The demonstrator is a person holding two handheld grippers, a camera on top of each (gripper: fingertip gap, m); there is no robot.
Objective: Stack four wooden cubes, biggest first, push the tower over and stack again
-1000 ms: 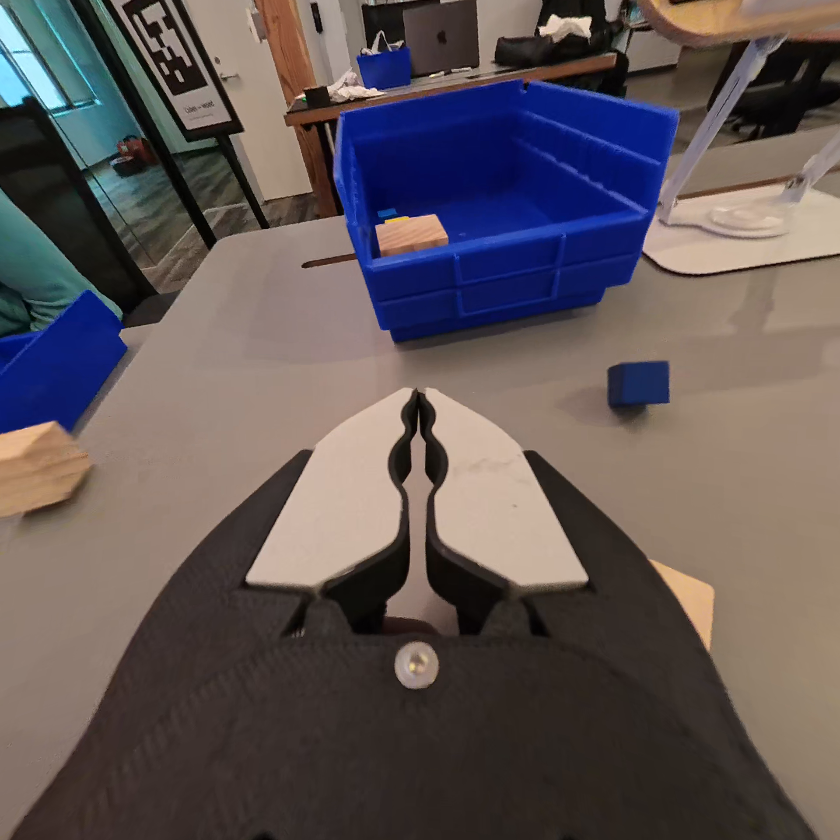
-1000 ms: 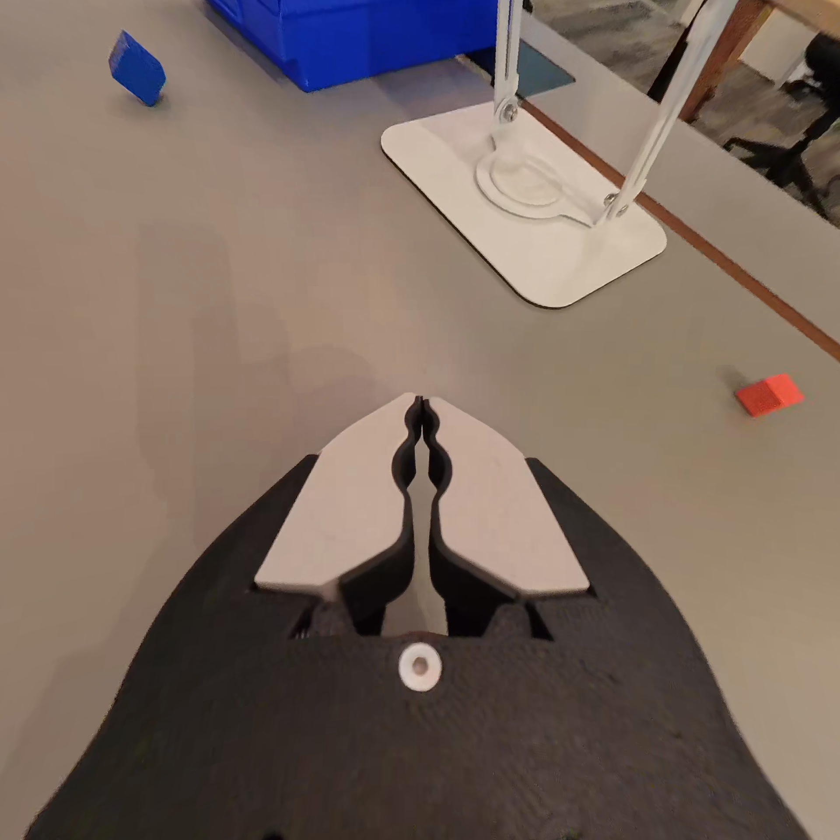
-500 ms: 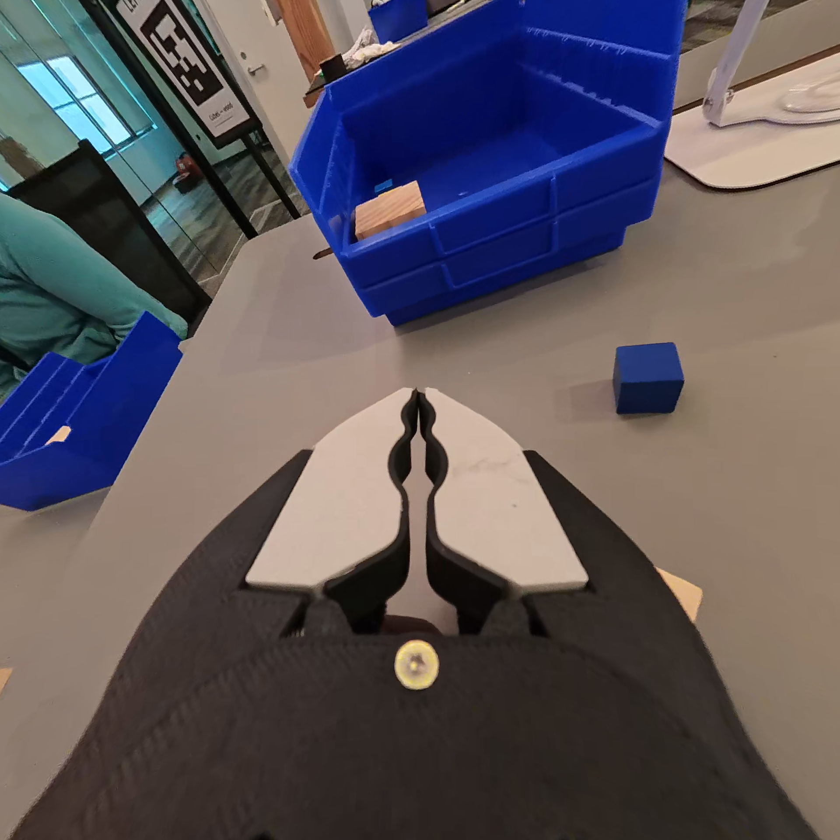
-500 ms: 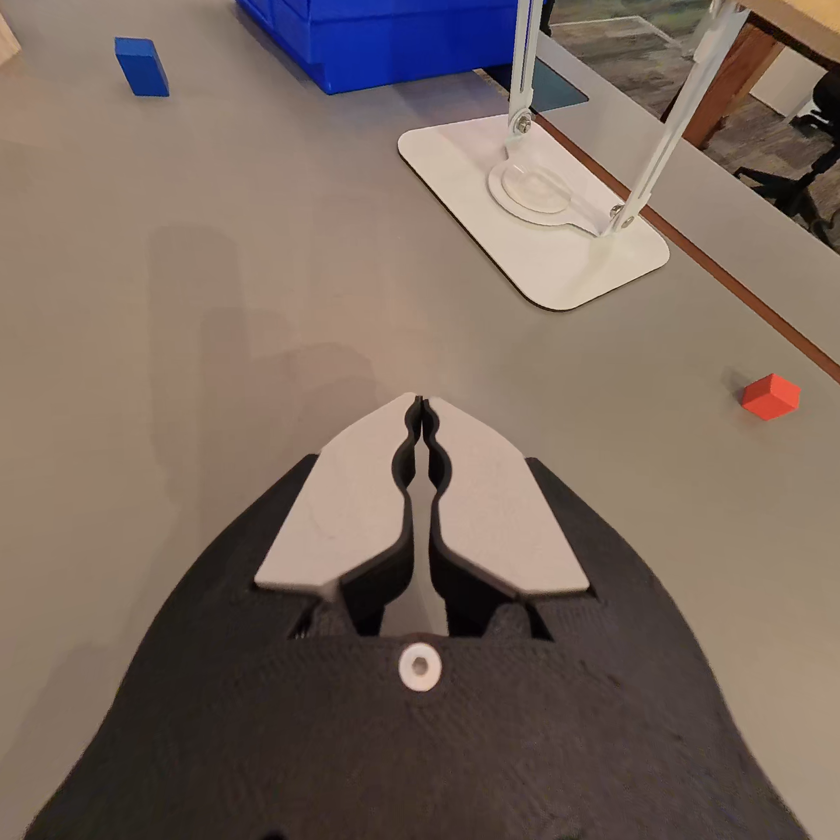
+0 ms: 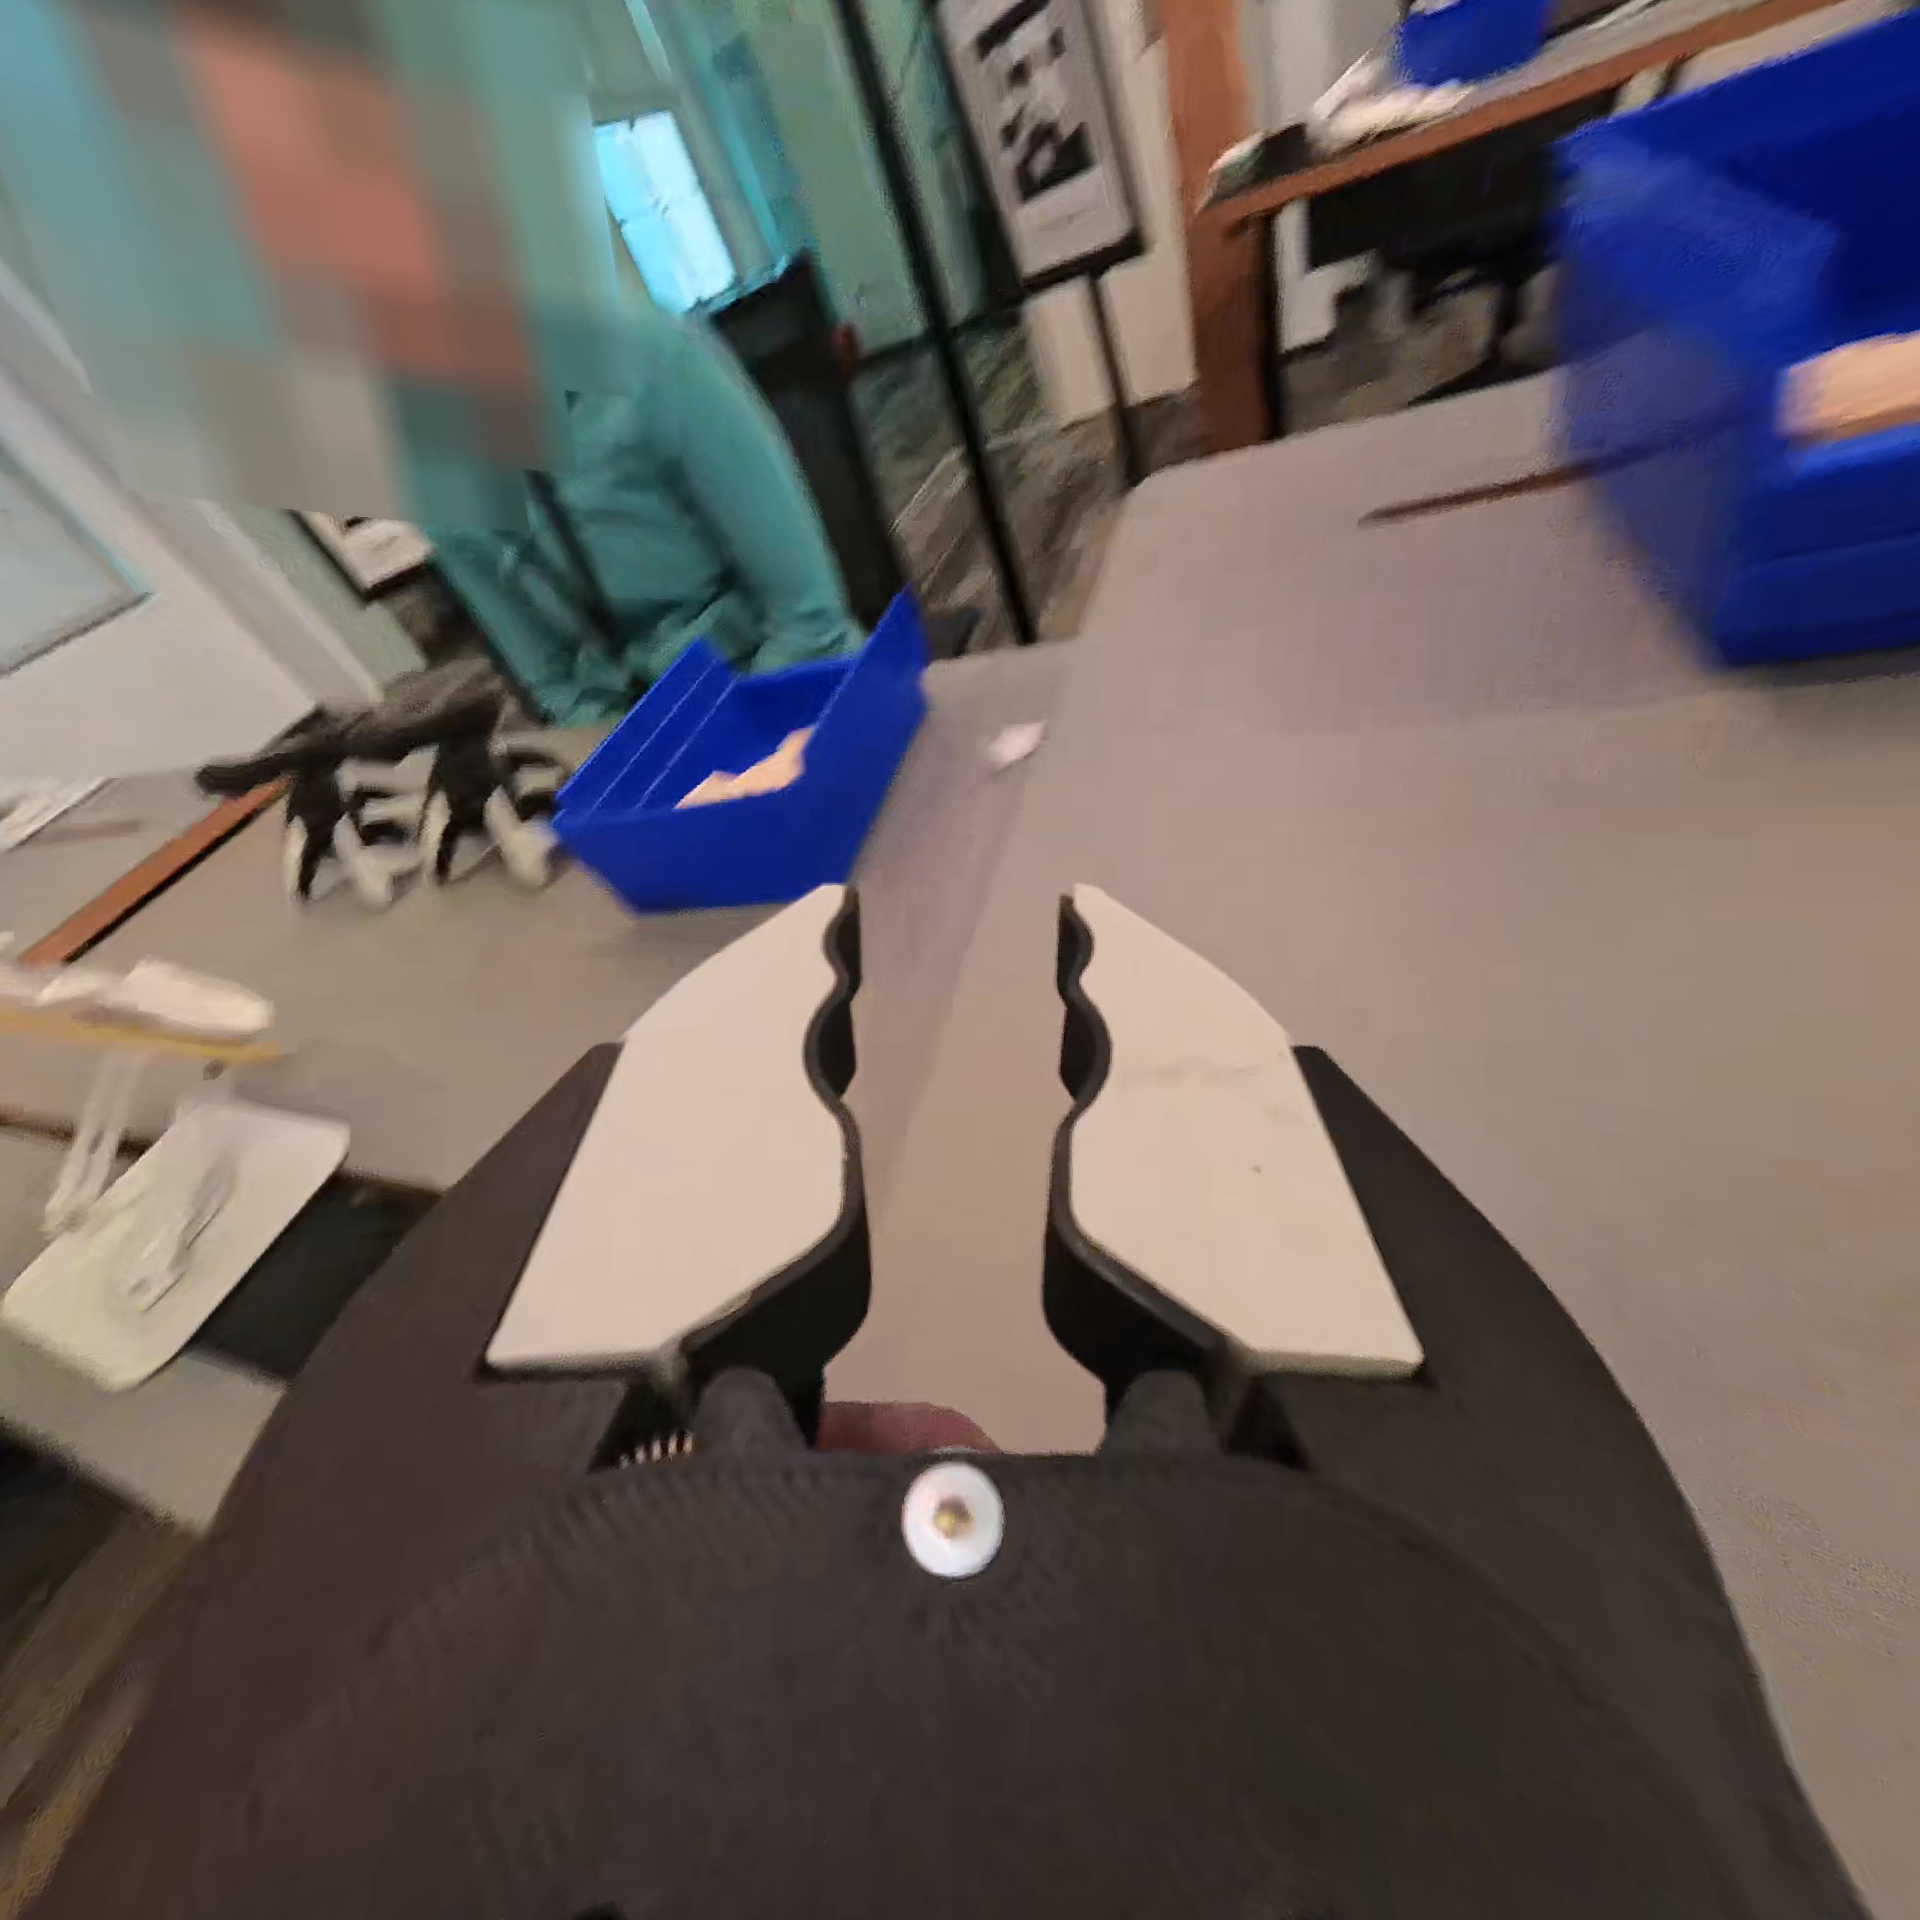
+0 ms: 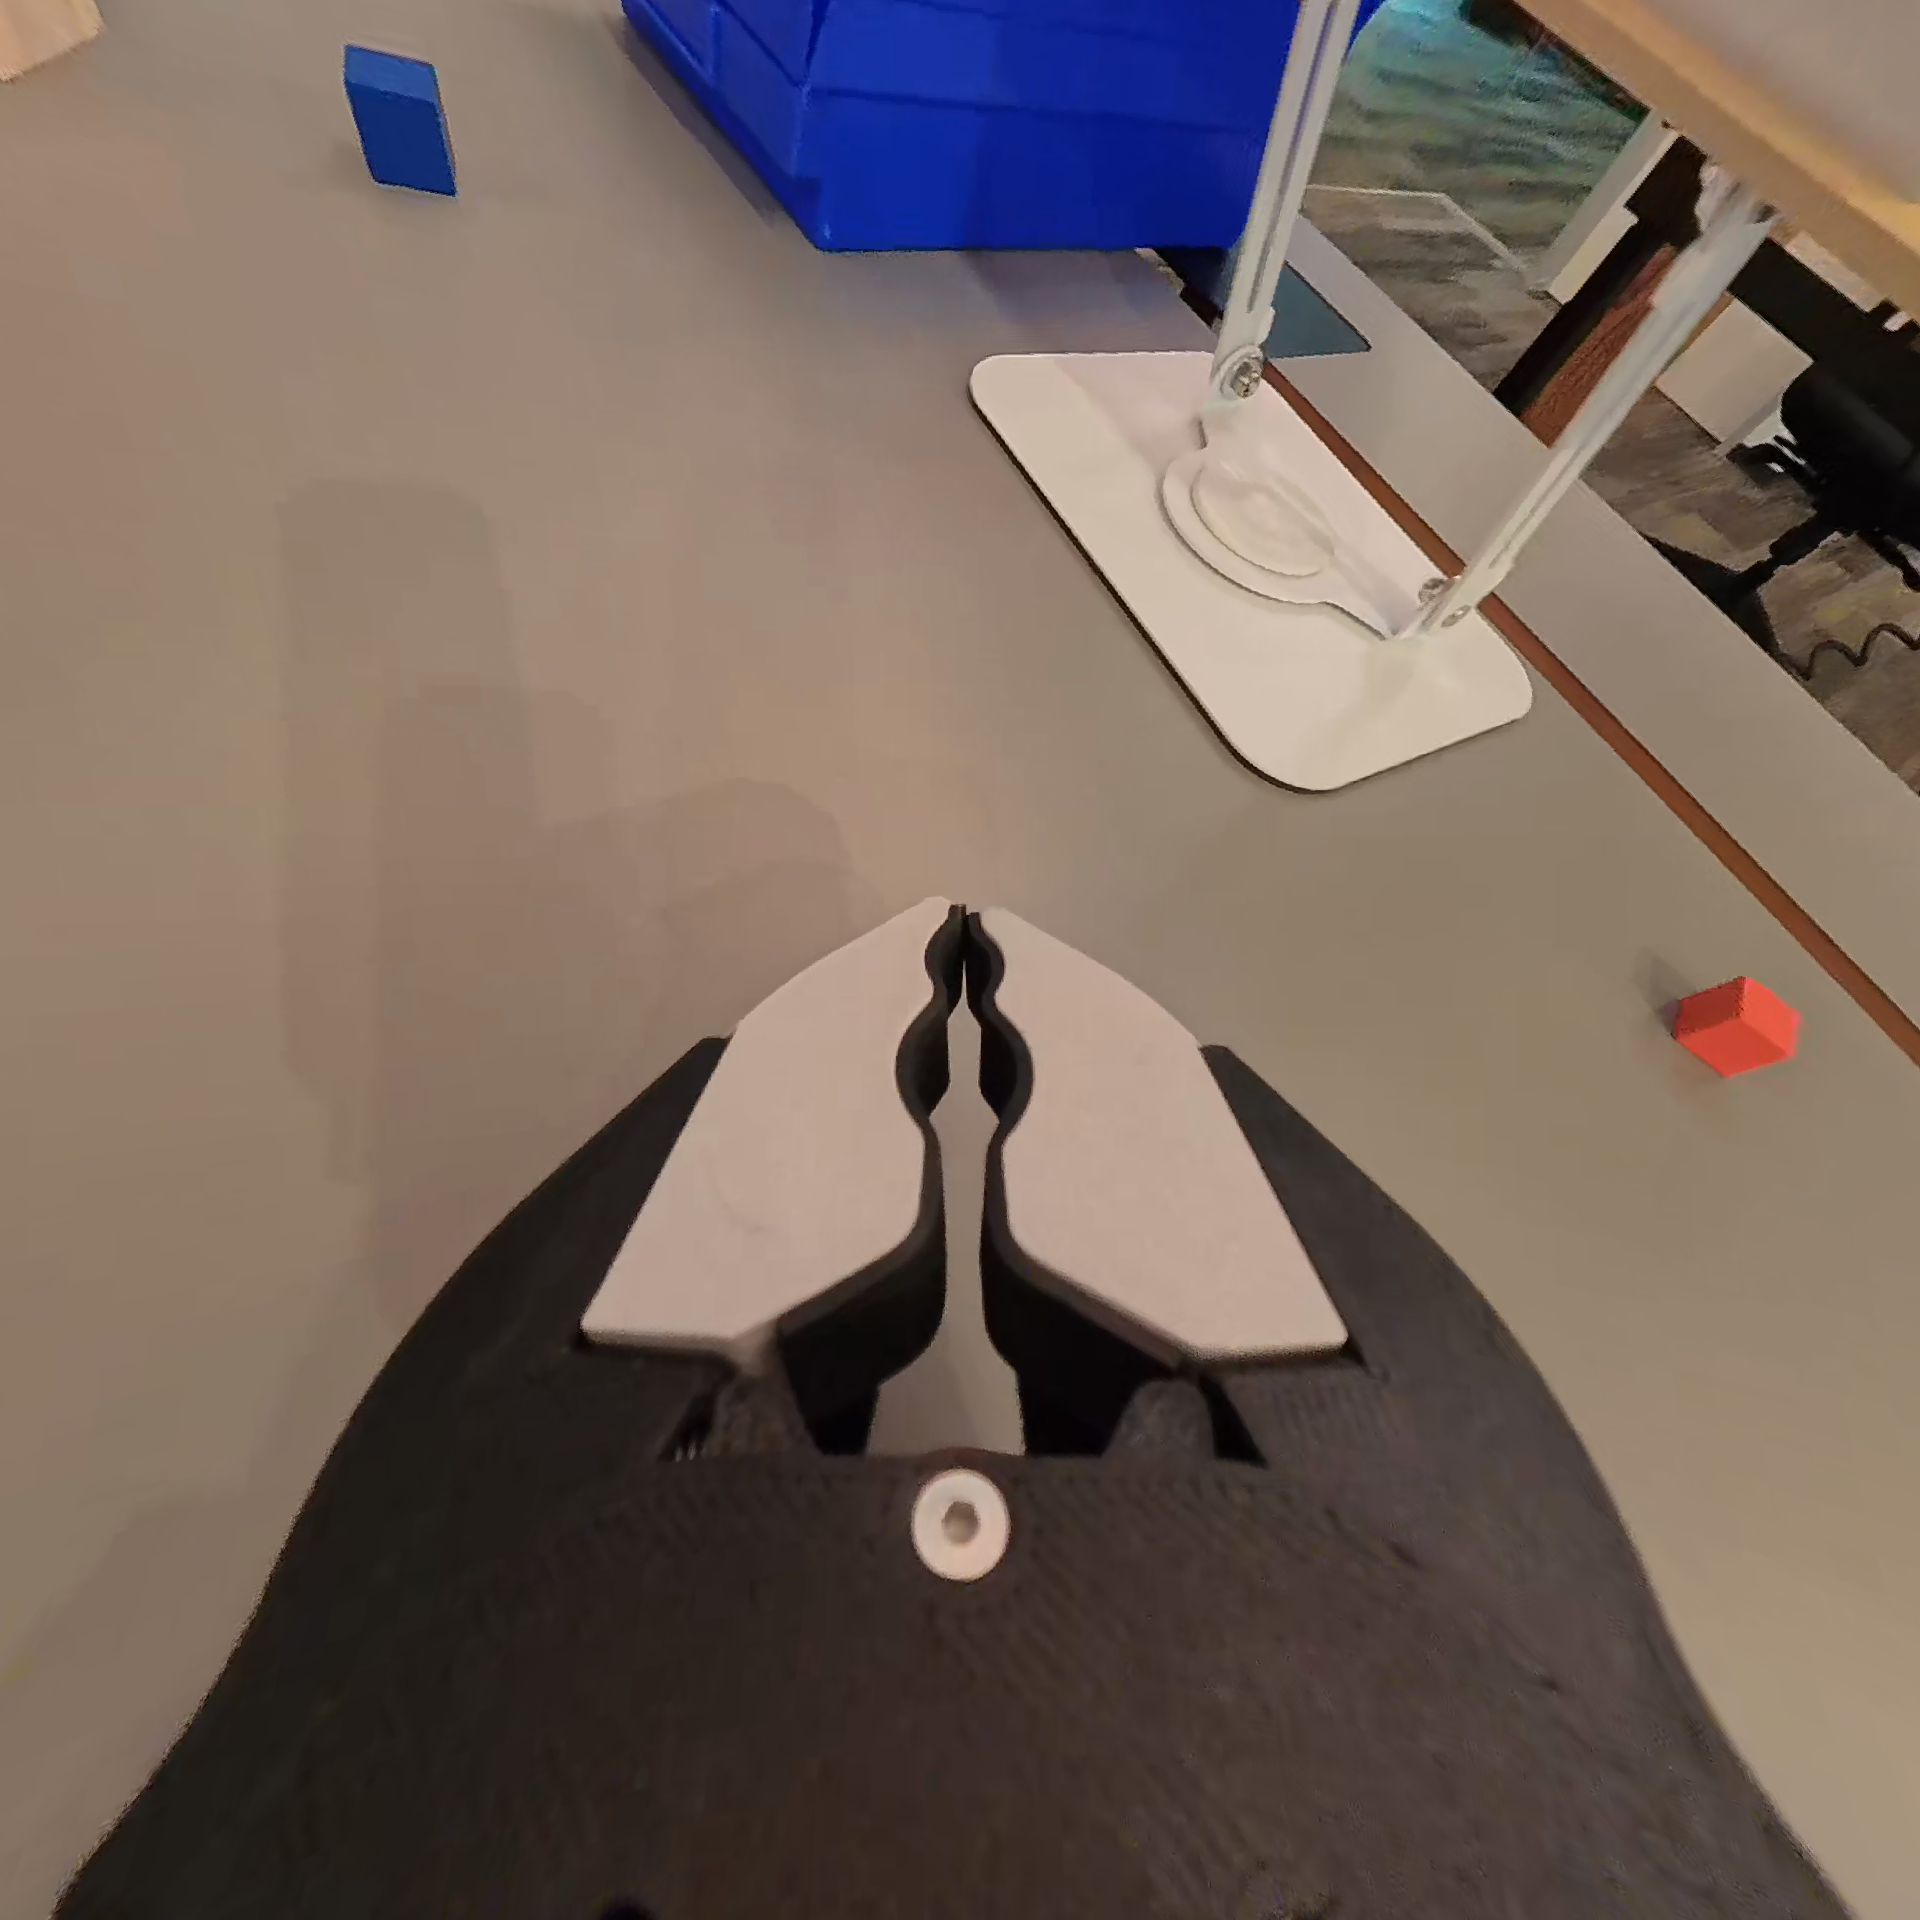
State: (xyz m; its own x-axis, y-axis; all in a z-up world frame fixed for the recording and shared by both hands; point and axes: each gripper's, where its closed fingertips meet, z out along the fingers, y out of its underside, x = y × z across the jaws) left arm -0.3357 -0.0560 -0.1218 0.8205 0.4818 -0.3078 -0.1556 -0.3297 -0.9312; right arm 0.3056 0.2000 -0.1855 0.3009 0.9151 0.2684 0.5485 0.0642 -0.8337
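blue cube (image 6: 400, 133) and red cube (image 6: 1733, 1025) sit well apart on the table (image 6: 623, 520); left gripper (image 5: 956, 935) jaws parted and empty, right gripper (image 6: 958, 914) jaws closed on nothing.

Left wrist view low over the grey table (image 5: 1455, 831), facing far-left, right wrist view higher, angled down, both sharing the big blue bin (image 5: 1766, 416) (image 6: 987, 125)
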